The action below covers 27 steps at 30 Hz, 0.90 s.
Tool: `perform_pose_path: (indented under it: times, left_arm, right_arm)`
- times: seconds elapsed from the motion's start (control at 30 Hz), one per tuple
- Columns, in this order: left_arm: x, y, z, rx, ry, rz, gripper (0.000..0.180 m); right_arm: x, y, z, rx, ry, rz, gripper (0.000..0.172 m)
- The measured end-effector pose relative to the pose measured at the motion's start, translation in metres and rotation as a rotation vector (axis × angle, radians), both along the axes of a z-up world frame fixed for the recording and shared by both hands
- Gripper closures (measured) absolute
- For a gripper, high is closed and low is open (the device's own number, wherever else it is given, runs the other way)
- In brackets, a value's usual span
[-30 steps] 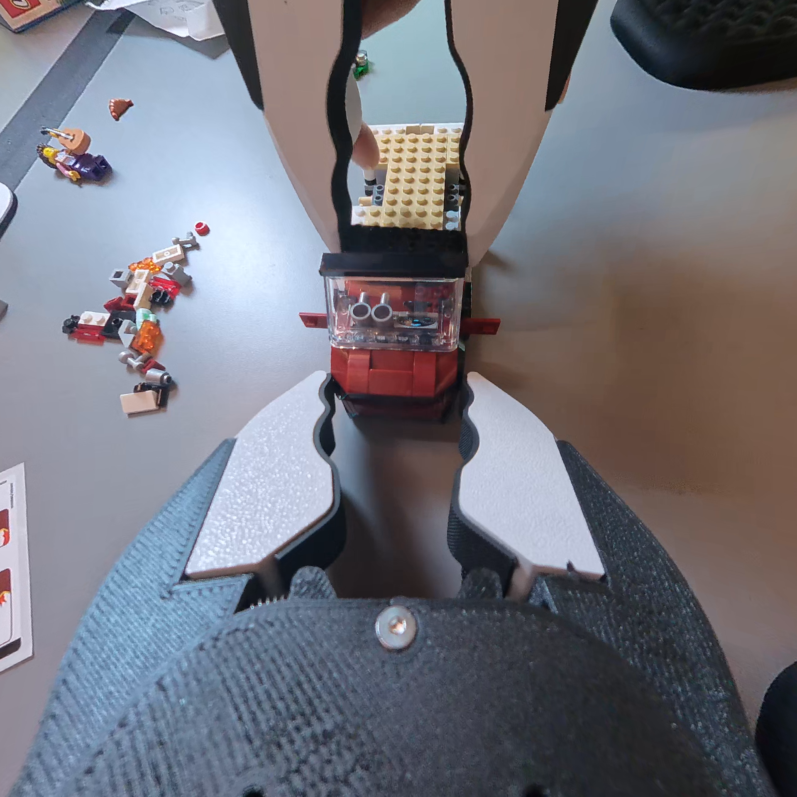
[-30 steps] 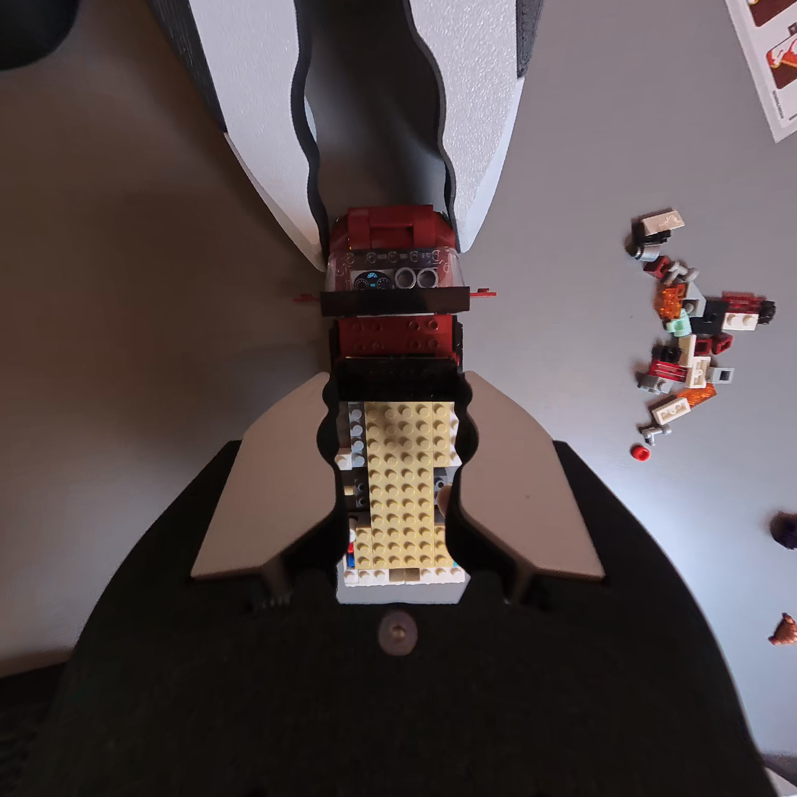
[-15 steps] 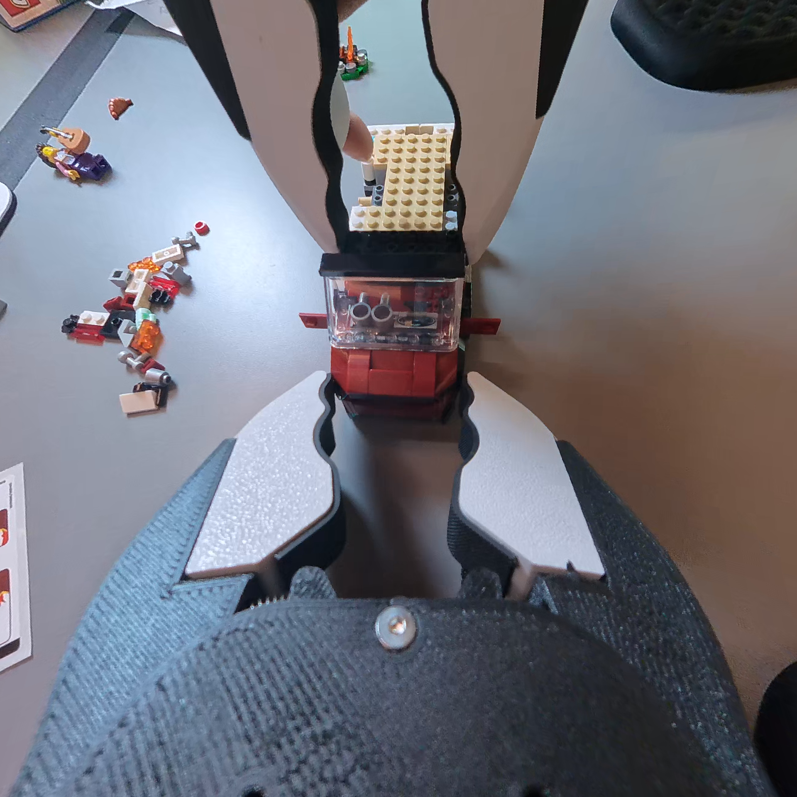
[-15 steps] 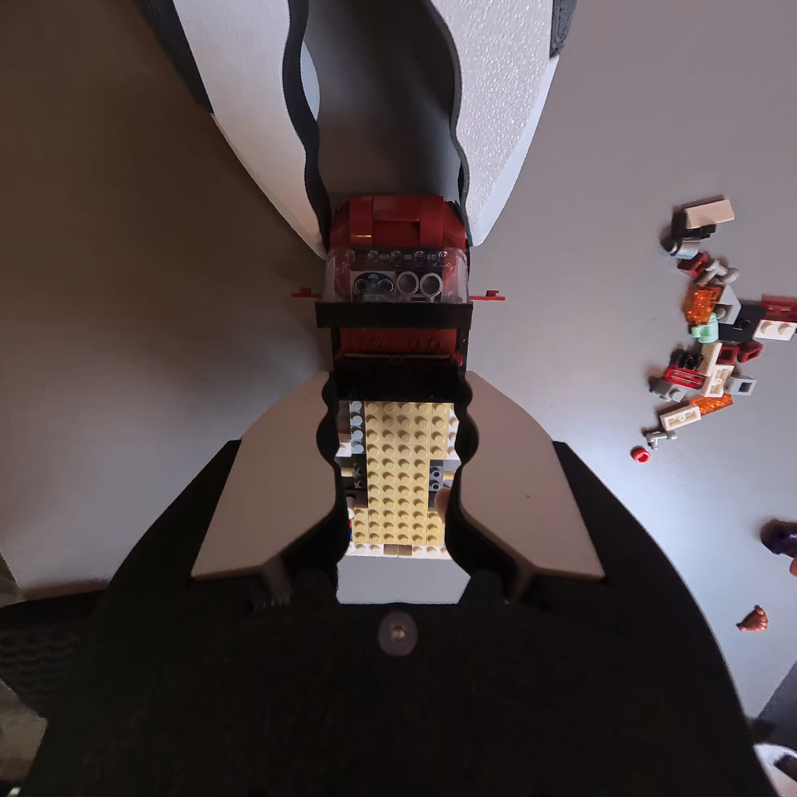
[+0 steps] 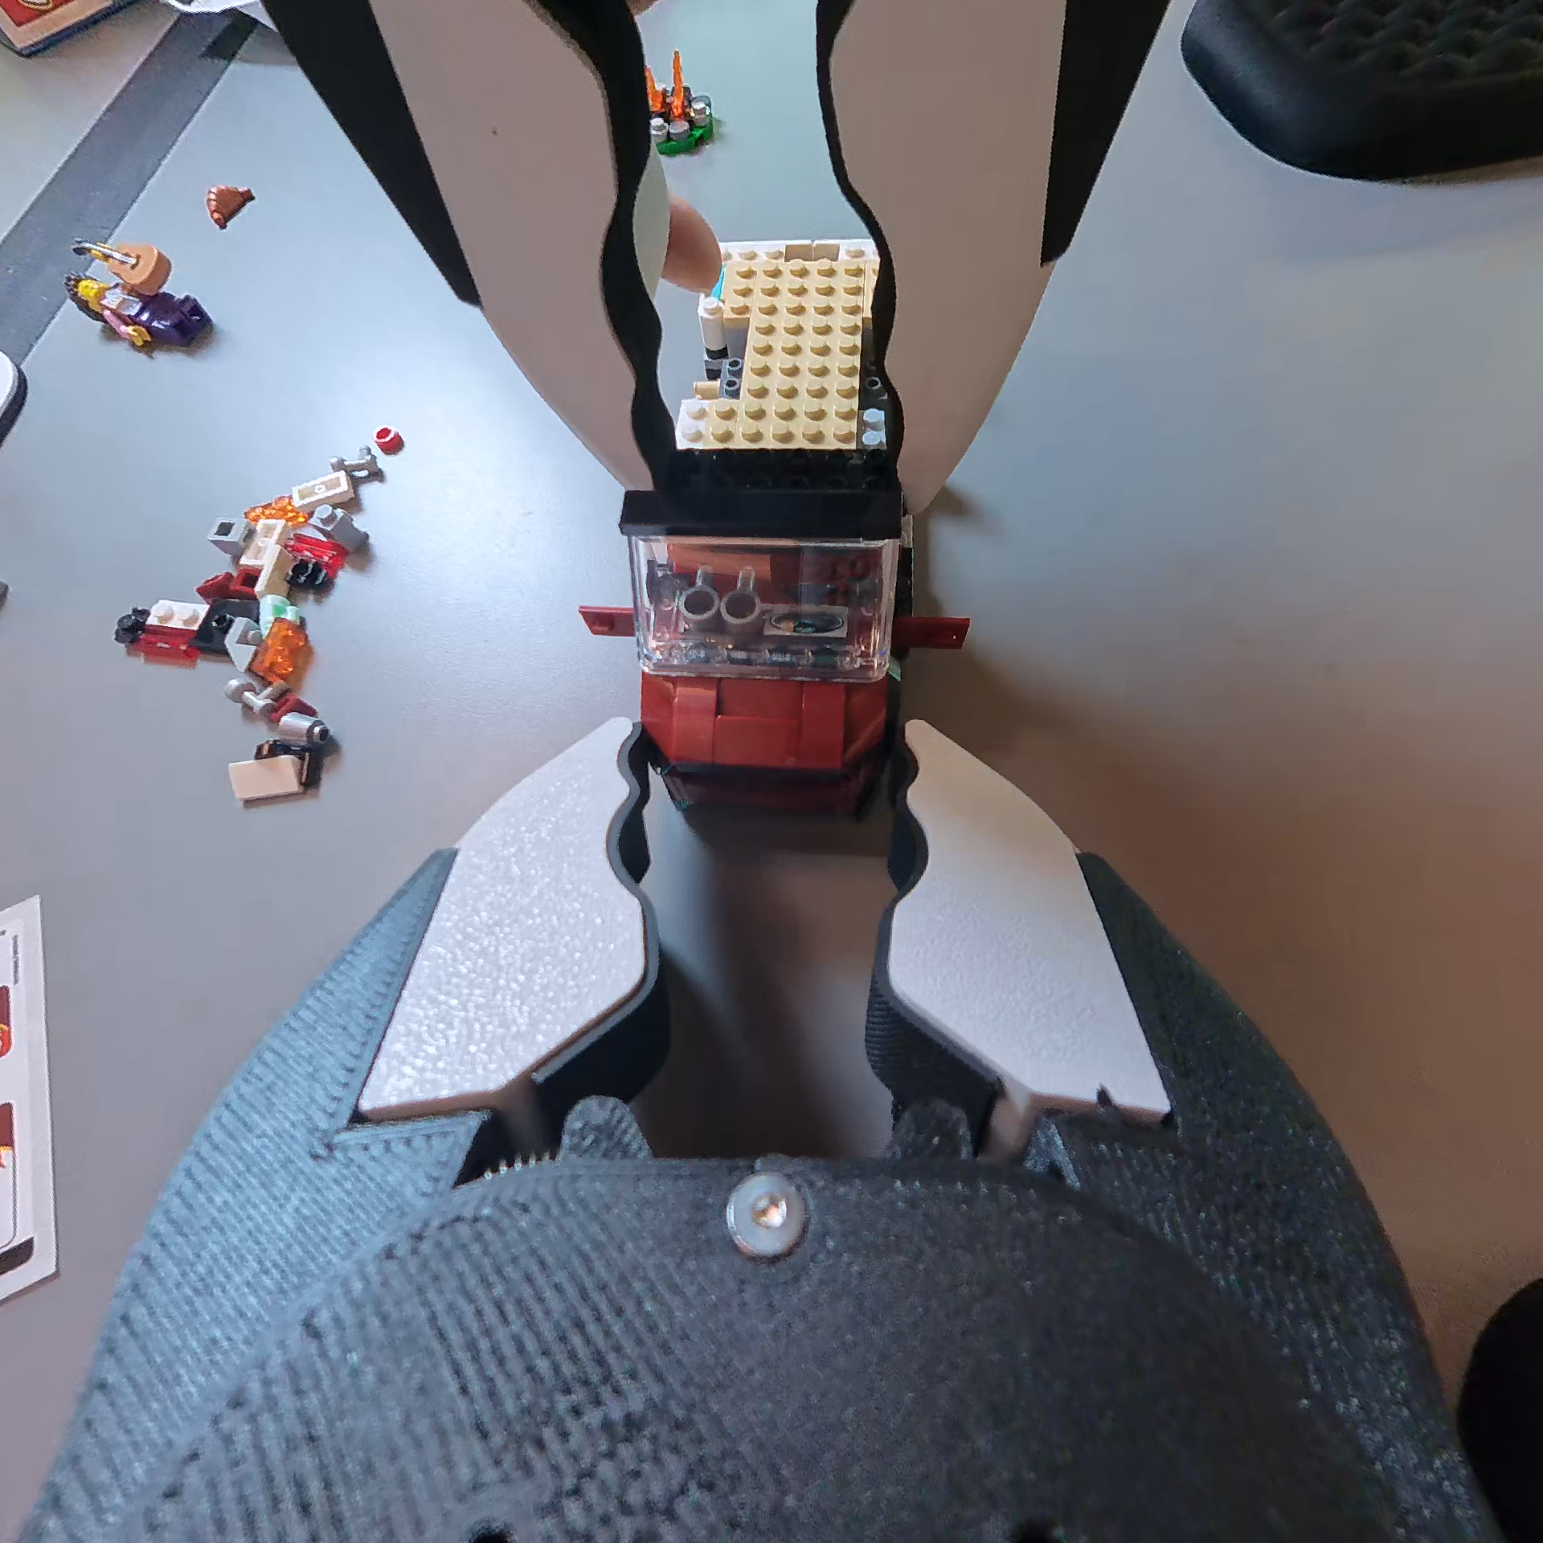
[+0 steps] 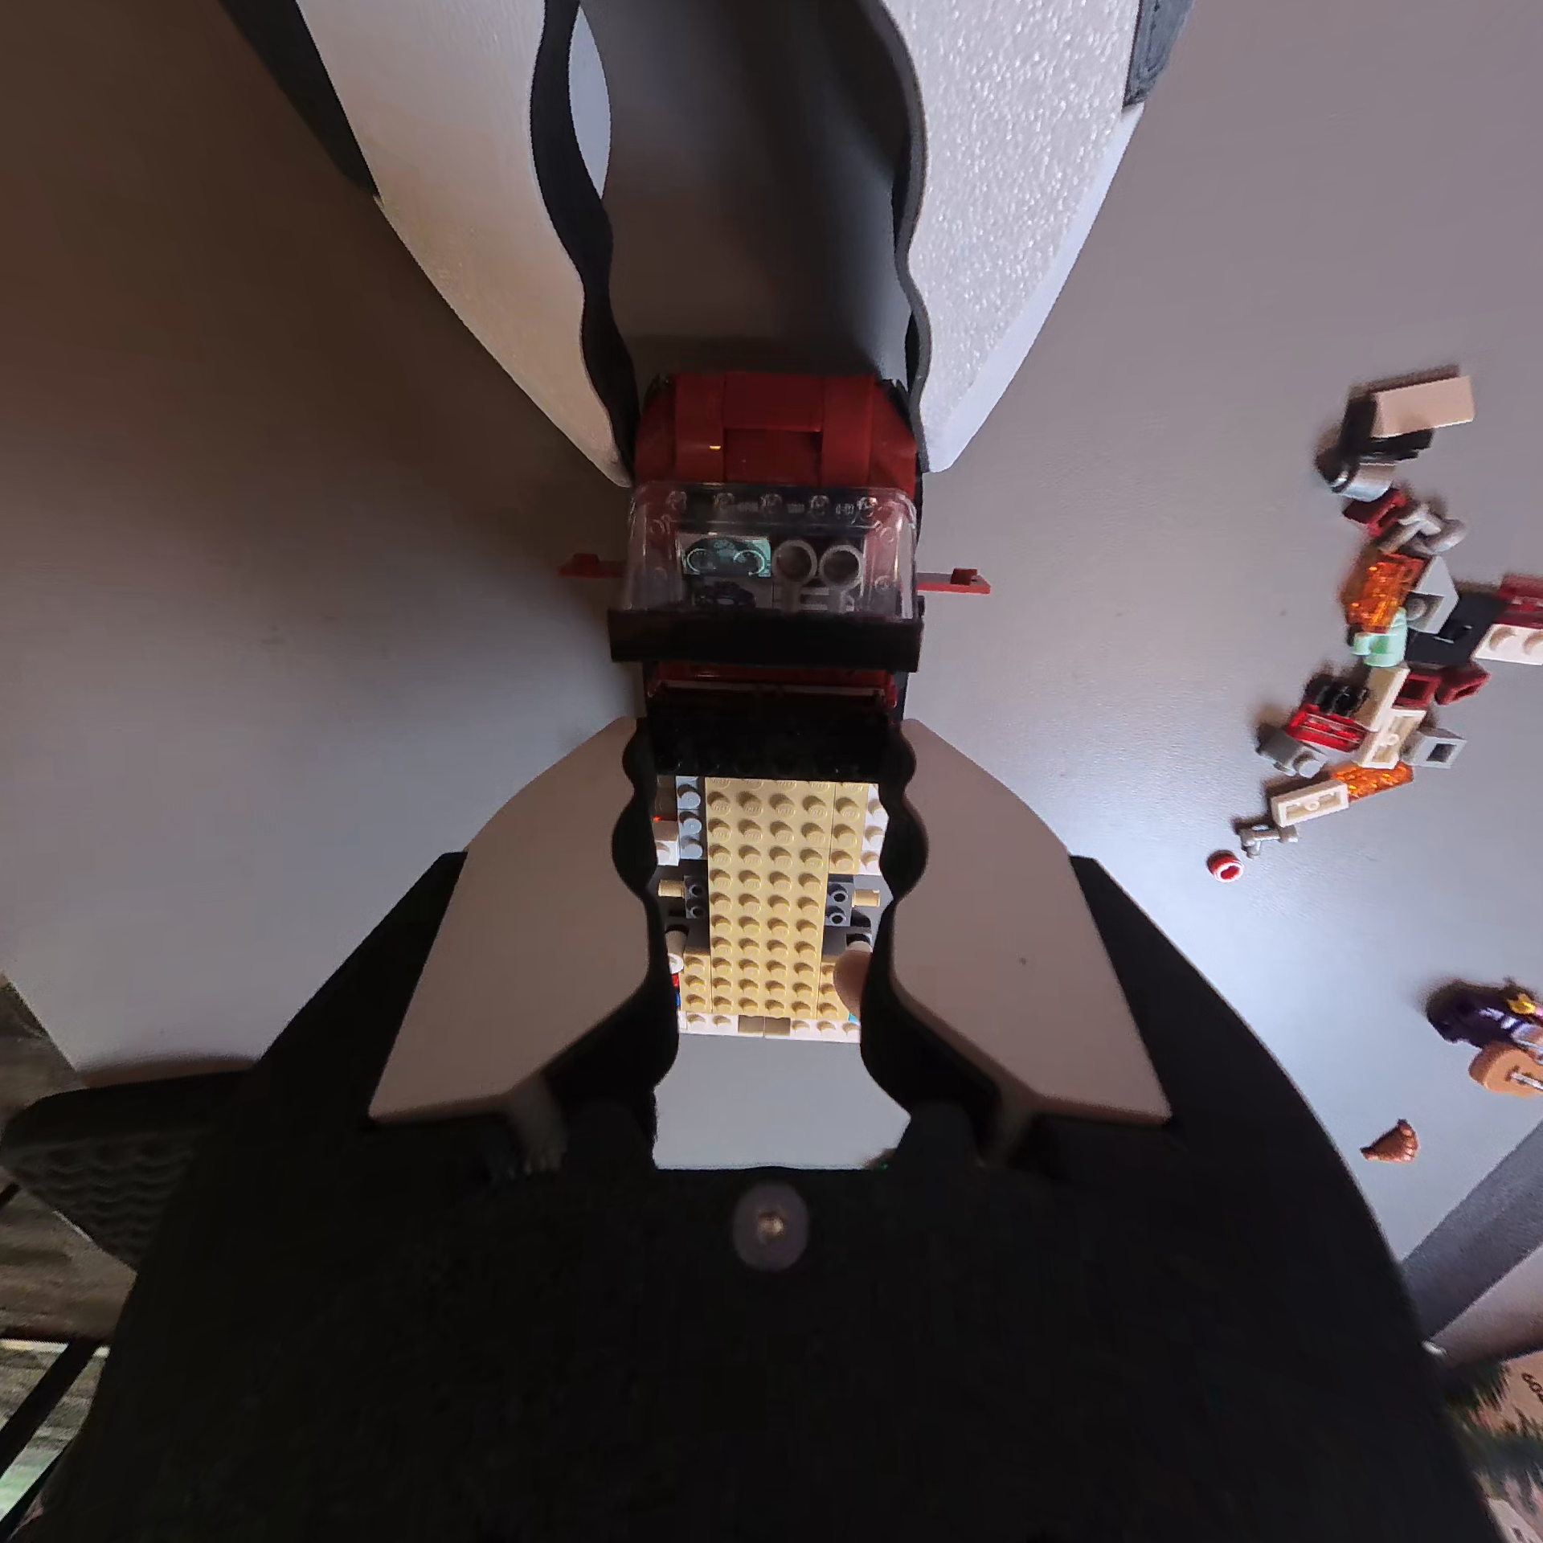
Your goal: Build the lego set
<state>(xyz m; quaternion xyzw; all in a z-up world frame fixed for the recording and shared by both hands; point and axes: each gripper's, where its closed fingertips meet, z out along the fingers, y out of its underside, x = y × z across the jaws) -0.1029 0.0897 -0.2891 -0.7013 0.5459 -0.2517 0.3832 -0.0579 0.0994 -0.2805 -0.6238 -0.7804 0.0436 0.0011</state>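
Dark-red, tan-topped brick truck (image 5: 764,584)

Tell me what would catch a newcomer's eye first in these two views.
The brick-built truck sits mid-table, with a dark red nose, a clear windscreen and a tan studded deck. The left gripper flanks its nose and the right gripper closes on its rear deck, so the two face each other. A scatter of loose bricks lies on the grey table, on the left gripper's left.

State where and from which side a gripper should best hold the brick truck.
Across its flat, parallel sides, coming in lengthwise from an end: the left gripper grips the red hood of the truck, the right gripper the tan bed. Avoid the thin red tabs jutting sideways.
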Motion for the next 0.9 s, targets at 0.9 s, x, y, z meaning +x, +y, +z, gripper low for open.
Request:
perform_pose_path:
  times: [0.9]
  left_arm:
    - [0.000,0.000,0.000,0.000,0.001,-0.001,0.125]
  right_arm:
    - [-0.008,-0.003,0.010,-0.018,0.111,-0.015,0.110]
